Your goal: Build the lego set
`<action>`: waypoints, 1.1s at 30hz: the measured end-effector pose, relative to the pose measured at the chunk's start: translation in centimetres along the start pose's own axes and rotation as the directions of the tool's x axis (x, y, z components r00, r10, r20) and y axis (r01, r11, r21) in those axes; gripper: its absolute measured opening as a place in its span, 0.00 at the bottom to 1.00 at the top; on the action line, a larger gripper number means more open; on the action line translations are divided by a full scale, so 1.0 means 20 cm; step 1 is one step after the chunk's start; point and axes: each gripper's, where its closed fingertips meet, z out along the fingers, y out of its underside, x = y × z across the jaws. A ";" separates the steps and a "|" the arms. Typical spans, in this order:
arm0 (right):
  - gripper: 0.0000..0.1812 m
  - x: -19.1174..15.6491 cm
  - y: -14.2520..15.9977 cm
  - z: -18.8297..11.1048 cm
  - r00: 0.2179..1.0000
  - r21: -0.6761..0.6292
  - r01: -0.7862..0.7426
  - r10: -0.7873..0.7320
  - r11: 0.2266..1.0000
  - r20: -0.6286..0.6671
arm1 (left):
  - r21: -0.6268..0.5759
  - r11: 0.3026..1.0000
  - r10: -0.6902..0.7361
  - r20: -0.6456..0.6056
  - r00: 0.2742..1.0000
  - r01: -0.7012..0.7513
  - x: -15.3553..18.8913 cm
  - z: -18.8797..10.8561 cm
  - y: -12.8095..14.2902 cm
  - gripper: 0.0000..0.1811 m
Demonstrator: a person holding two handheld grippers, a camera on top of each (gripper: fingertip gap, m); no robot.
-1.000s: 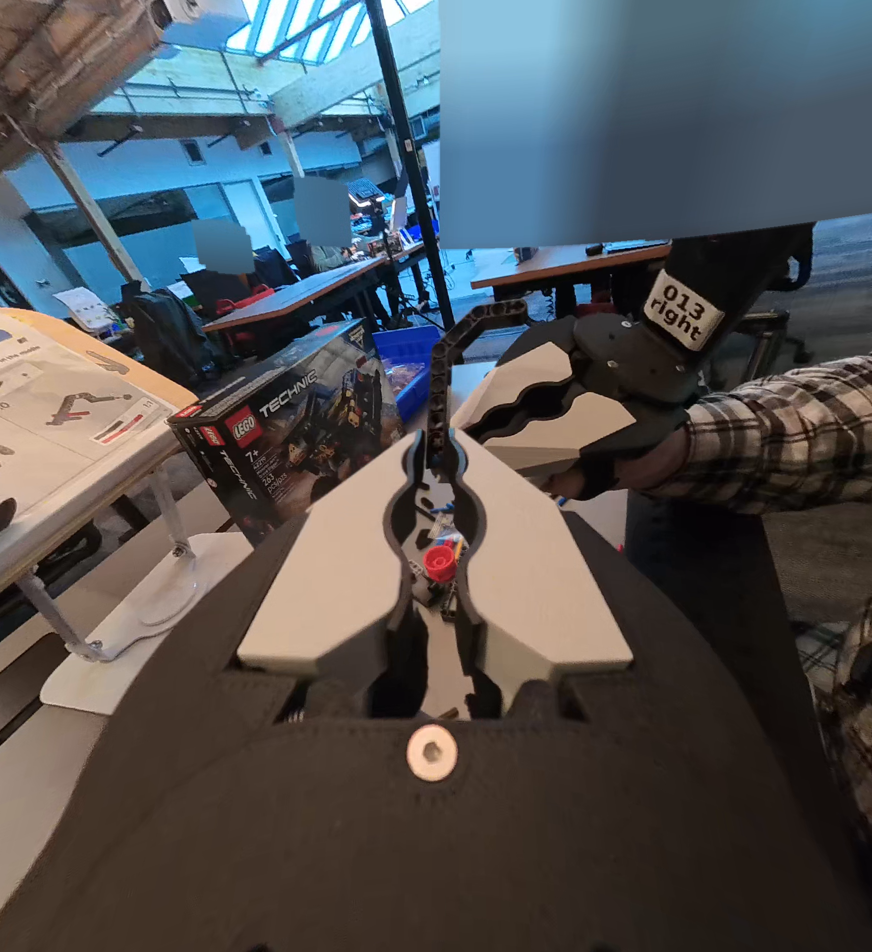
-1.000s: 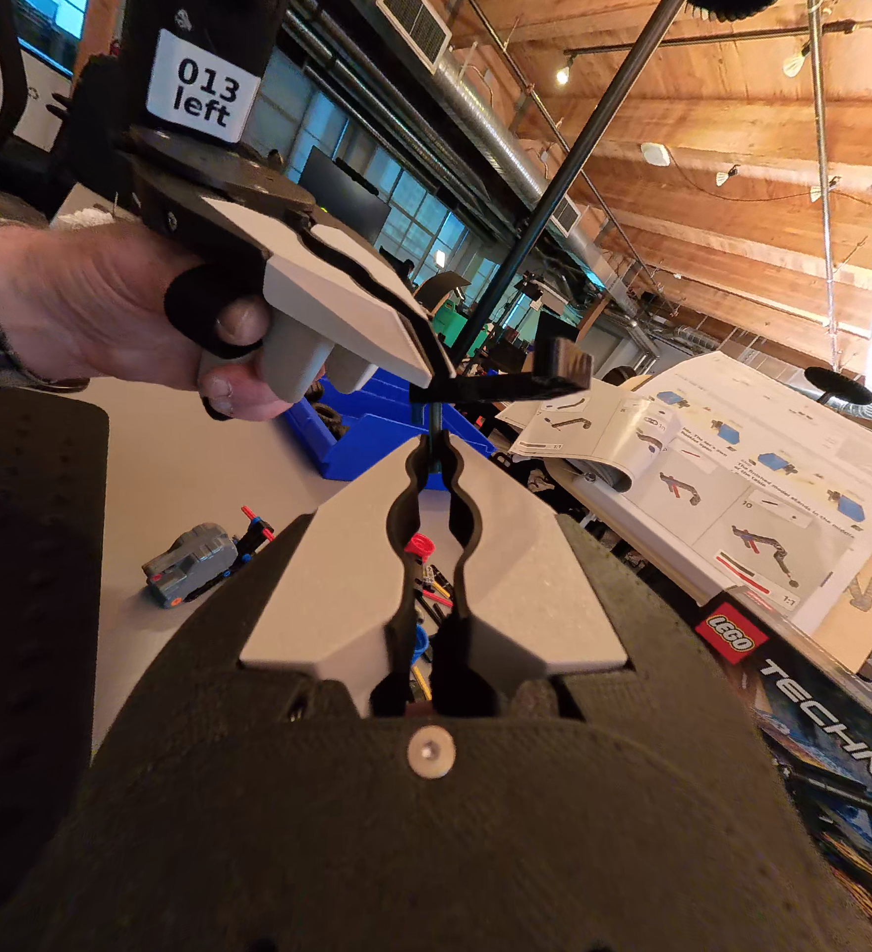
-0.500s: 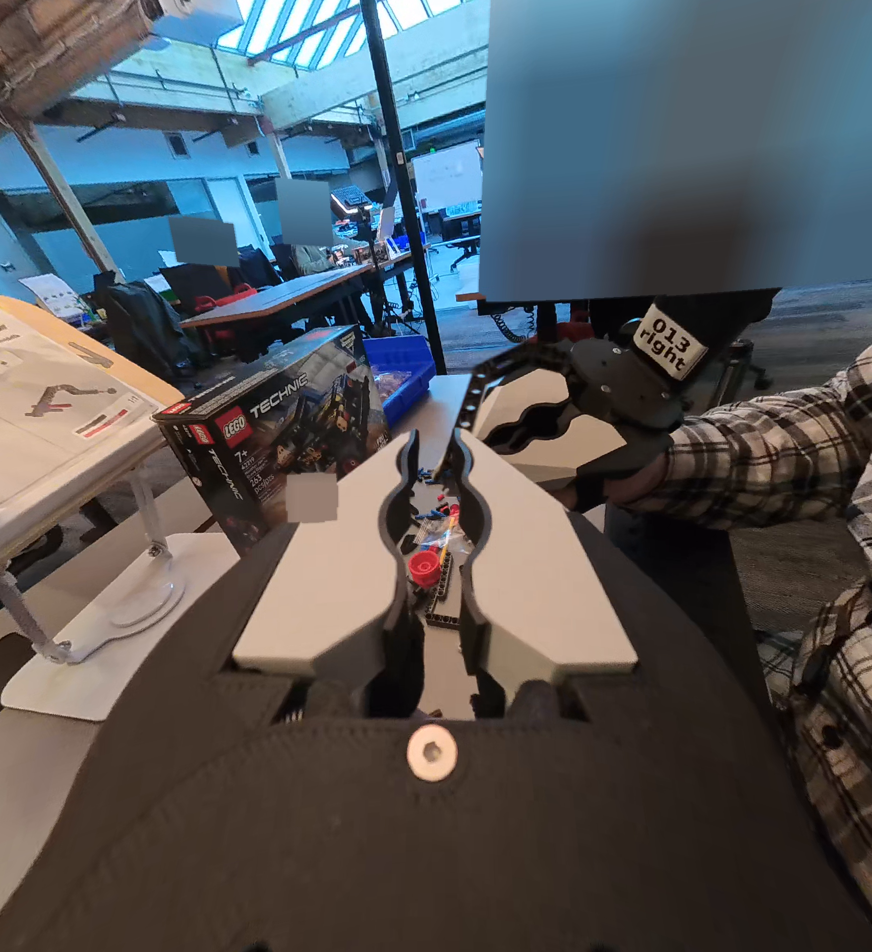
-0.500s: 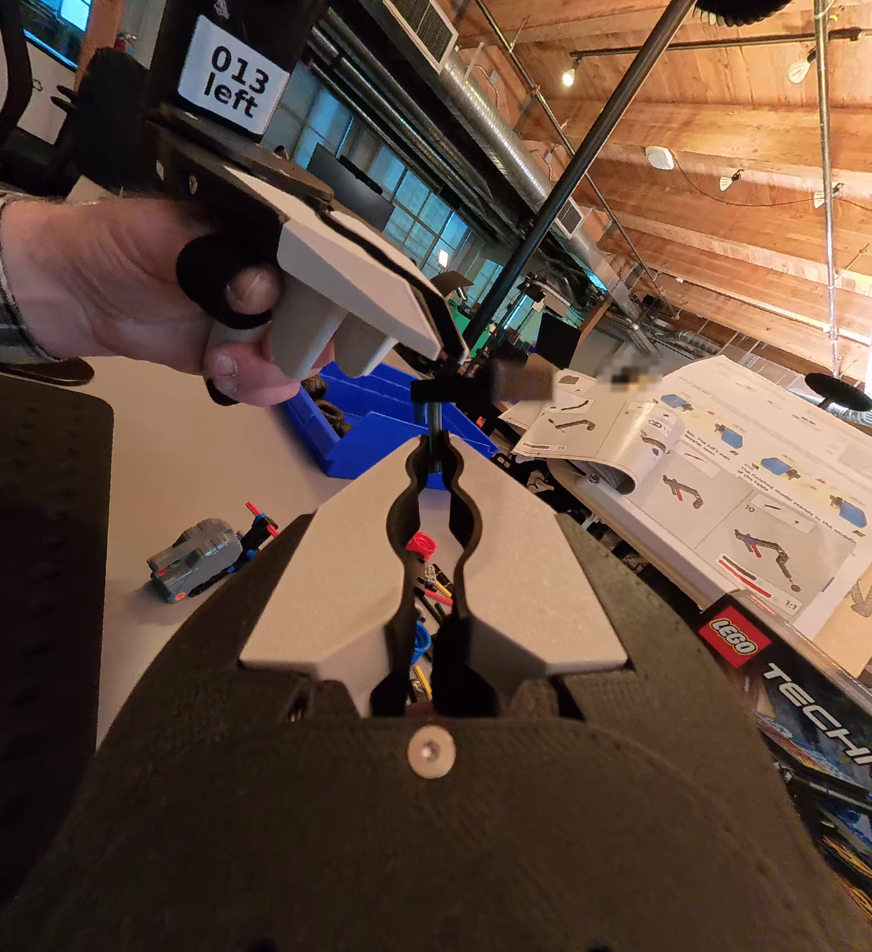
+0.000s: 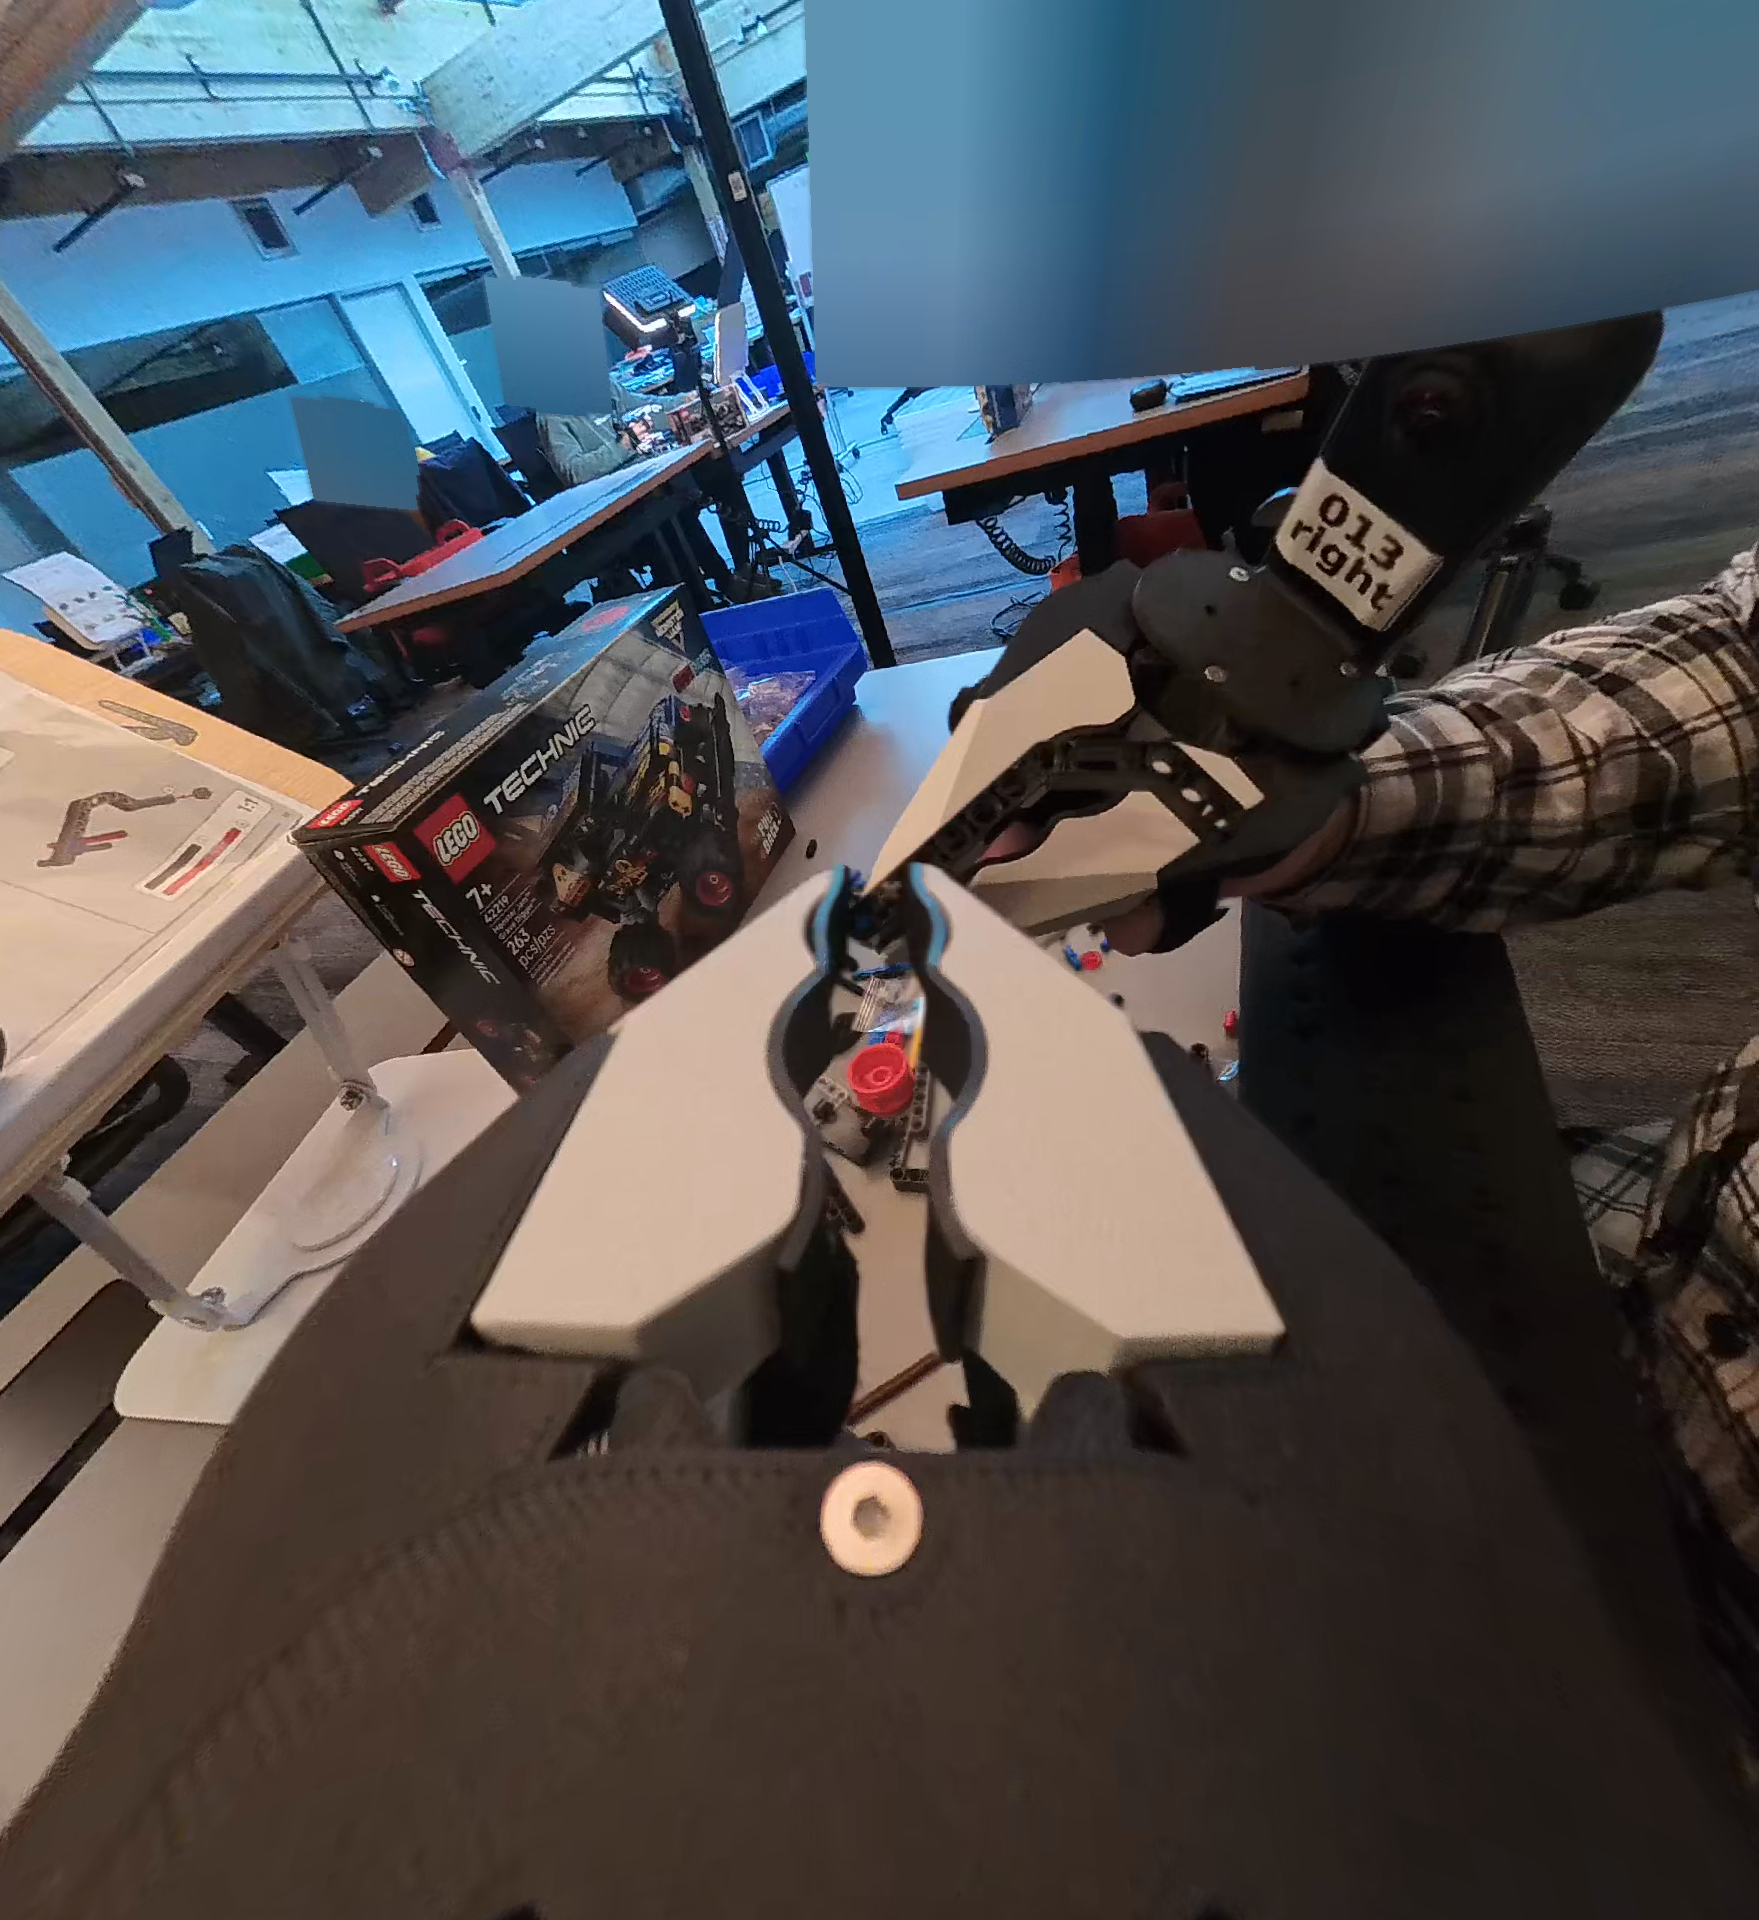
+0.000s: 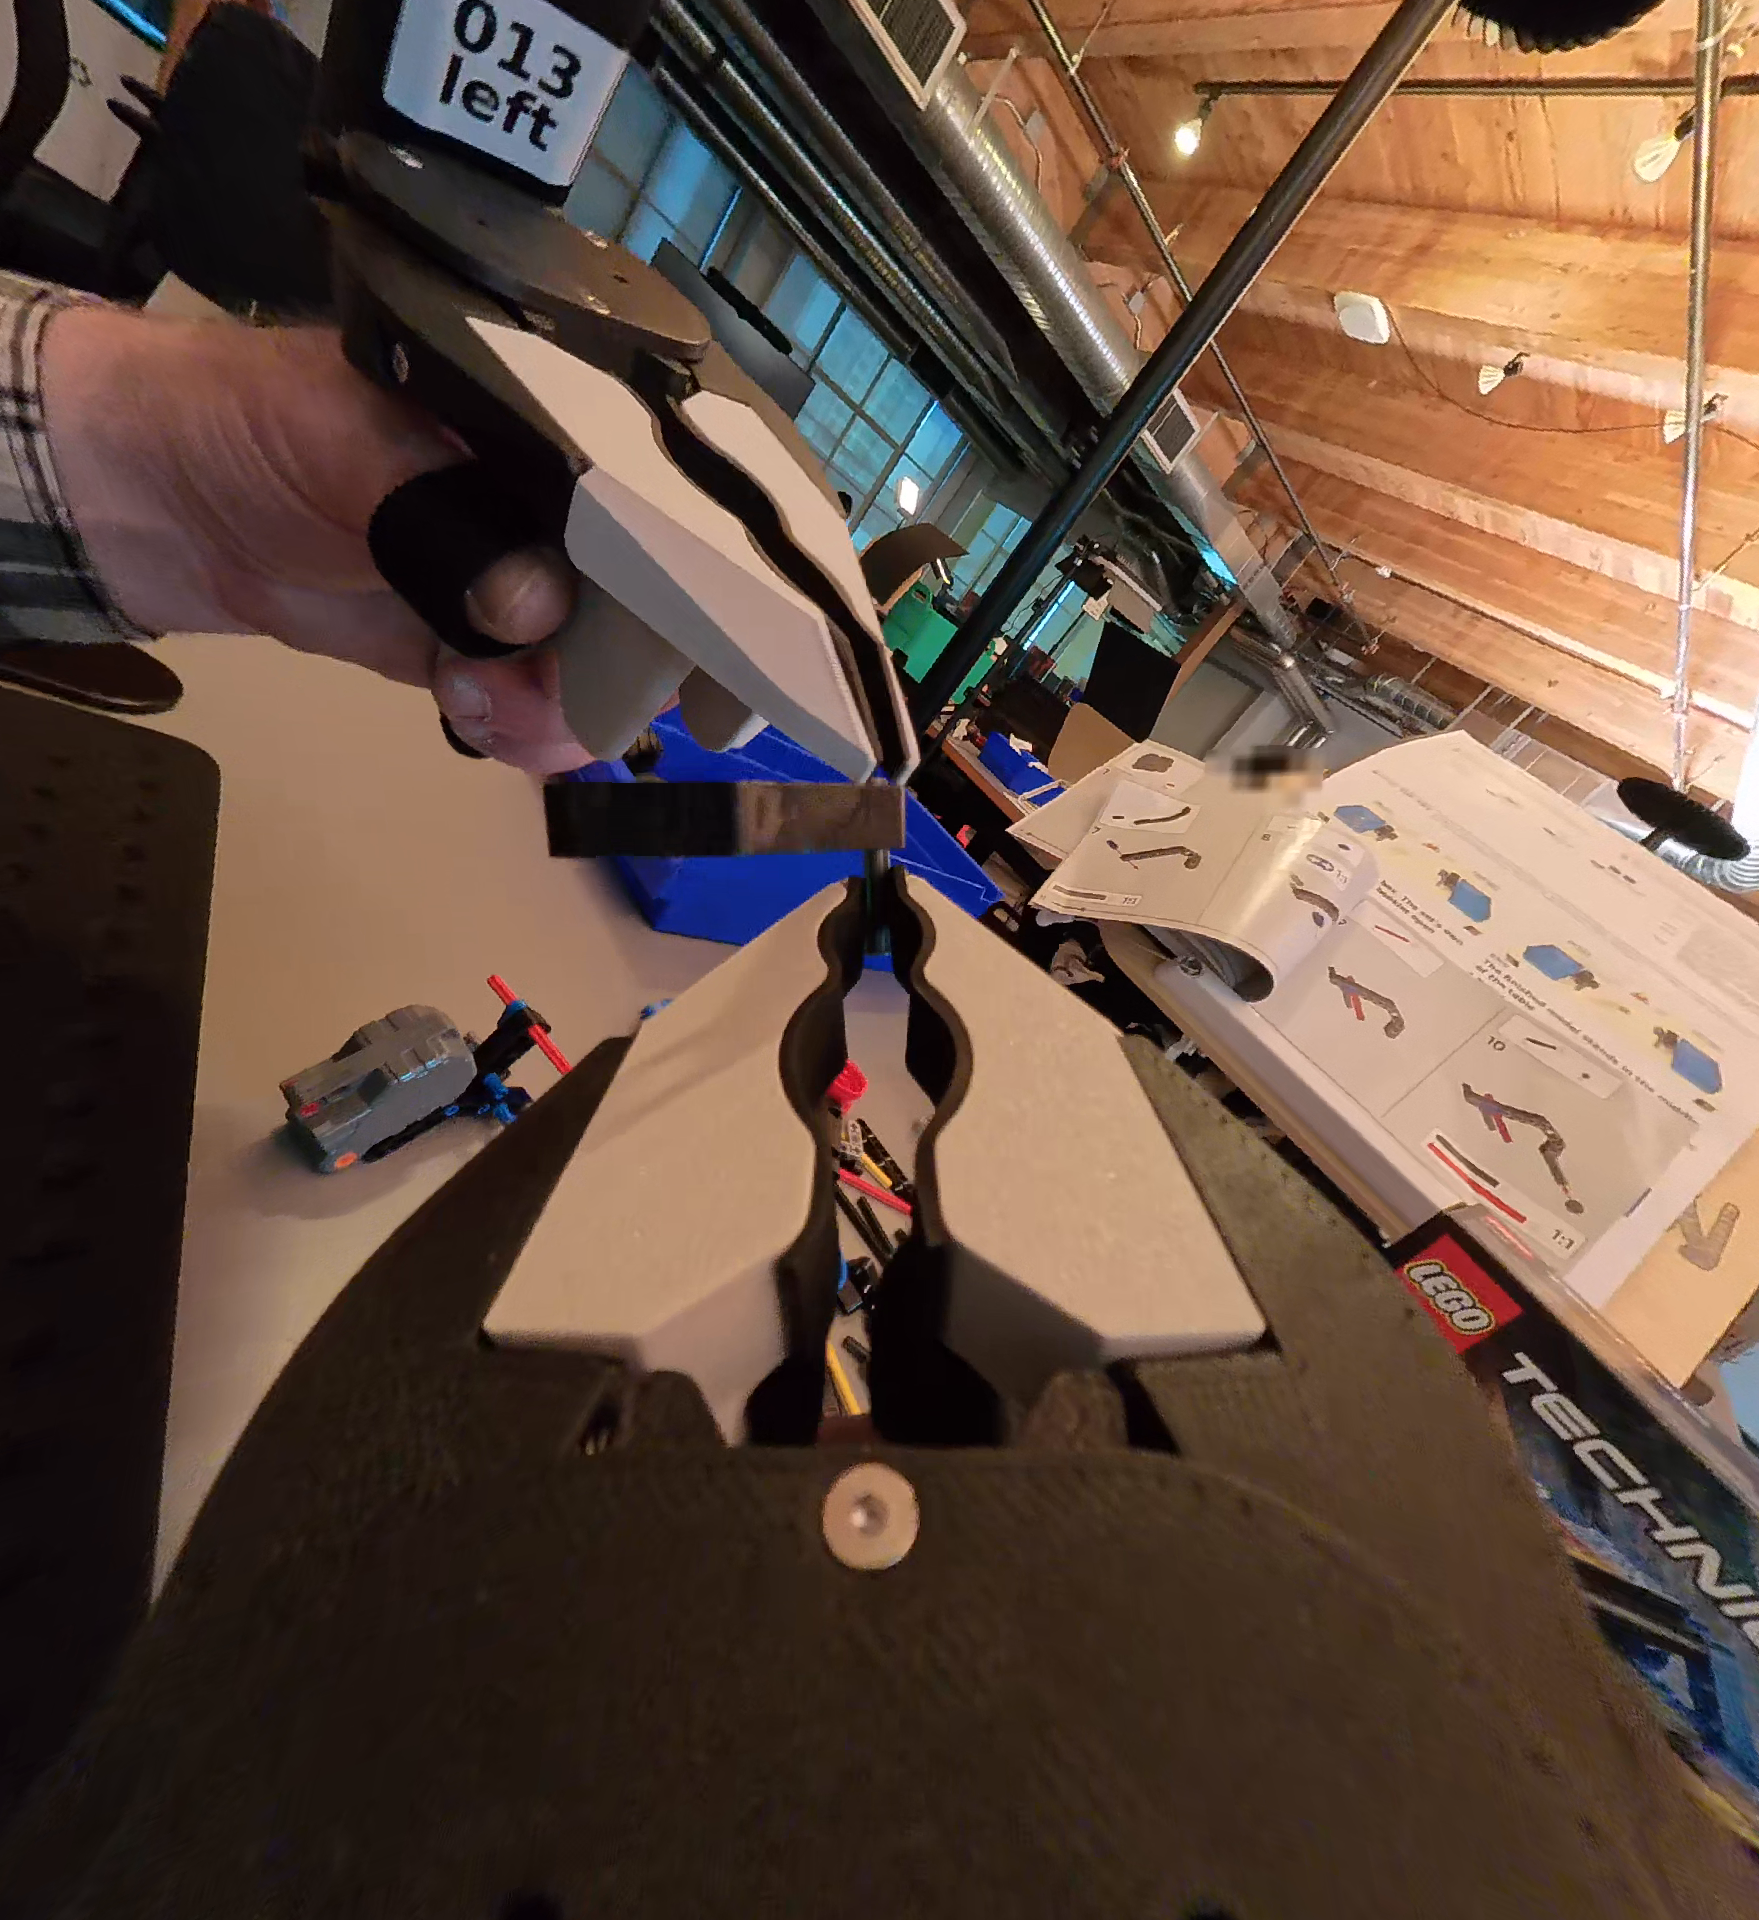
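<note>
Gripping the black bent beam (image 5: 1093, 764), right tongs (image 6: 875, 899) are clamped narrow on it, beam up off the table (image 6: 366, 883). Left tongs (image 5: 875, 899) sit tip-to-tip with the beam's lower end, gap narrow; something small and dark sits between the tips, can't tell if it's pinched.

Around:
- set box (image 5: 584, 831) just left of and beyond the left tongs, blue bin (image 5: 792, 665) behind it
- instruction booklet (image 5: 75, 831) open on a tilted stand, far left of the left tongs; the stand's foot (image 5: 335, 1174) takes up table on that side
- black pole (image 5: 761, 312) rises behind the bin
- below both tongs: red round part (image 5: 877, 1075) and loose pins and axles
- grey motor block (image 6: 376, 1086) with red axle, left of the right tongs, on its own

Writing: brand logo and print on the box, numbered steps in the booklet, white sticker on each tool body.

Room: black mat (image 6: 44, 1039) left of the right tongs covers the table's near edge. Bare tabletop lies between mat and bin.
</note>
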 end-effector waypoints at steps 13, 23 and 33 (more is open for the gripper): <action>0.01 -0.02 0.01 0.00 0.994 -0.040 0.114 -0.114 0.993 -0.002 | -0.007 0.999 -0.044 -0.048 0.998 0.044 0.03 0.00 0.03 0.05; 0.01 -0.04 0.03 0.00 0.989 -0.079 0.148 -0.146 0.986 0.021 | -0.020 1.000 -0.004 -0.048 0.999 0.003 0.05 0.00 0.04 0.01; 0.01 -0.06 0.06 0.01 0.986 -0.111 0.165 -0.160 0.980 0.056 | -0.031 0.999 0.038 -0.017 0.999 -0.039 0.04 0.00 0.09 0.00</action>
